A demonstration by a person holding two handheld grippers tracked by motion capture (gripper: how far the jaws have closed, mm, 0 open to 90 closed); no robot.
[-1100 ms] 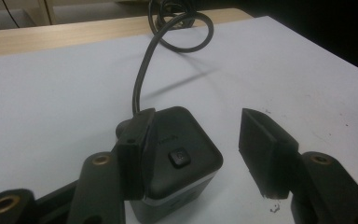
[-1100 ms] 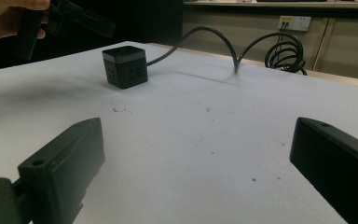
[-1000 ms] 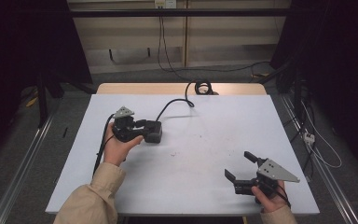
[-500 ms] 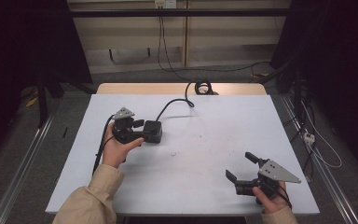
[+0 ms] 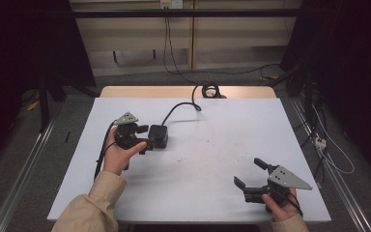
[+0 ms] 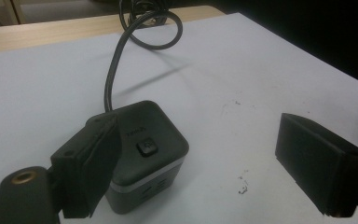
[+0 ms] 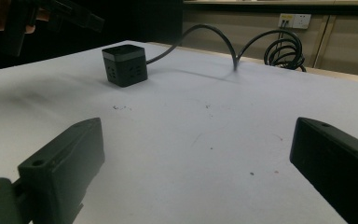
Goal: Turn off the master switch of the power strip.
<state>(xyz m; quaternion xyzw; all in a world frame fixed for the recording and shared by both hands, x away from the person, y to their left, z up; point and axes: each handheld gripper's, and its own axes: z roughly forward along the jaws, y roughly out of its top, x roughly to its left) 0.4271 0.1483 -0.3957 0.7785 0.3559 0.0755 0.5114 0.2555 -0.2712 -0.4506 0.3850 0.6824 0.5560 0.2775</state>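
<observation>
Your left gripper (image 6: 191,163) jaws gaped wide | power cube (image 6: 144,154) brushed one jaw—off-centre | closing risked shoving it along the counter (image 5: 212,145)

On the bench (image 5: 212,145) a cube power socket (image 5: 158,136) sat in the left half, roughly midway between the near and far edges. Its cable (image 5: 178,107) ran from its far side toward the far edge and ended in a coil (image 5: 210,90) lying at that edge, near the middle. The left gripper (image 5: 144,136) stood just left of the socket, its fingers (image 6: 91,163) spread apart, one beside the socket's left face and the other out over bare bench. The right gripper (image 5: 250,173) lay near the front right corner, well apart from the socket, with its fingers (image 7: 65,161) spread toward the bench's middle.
</observation>
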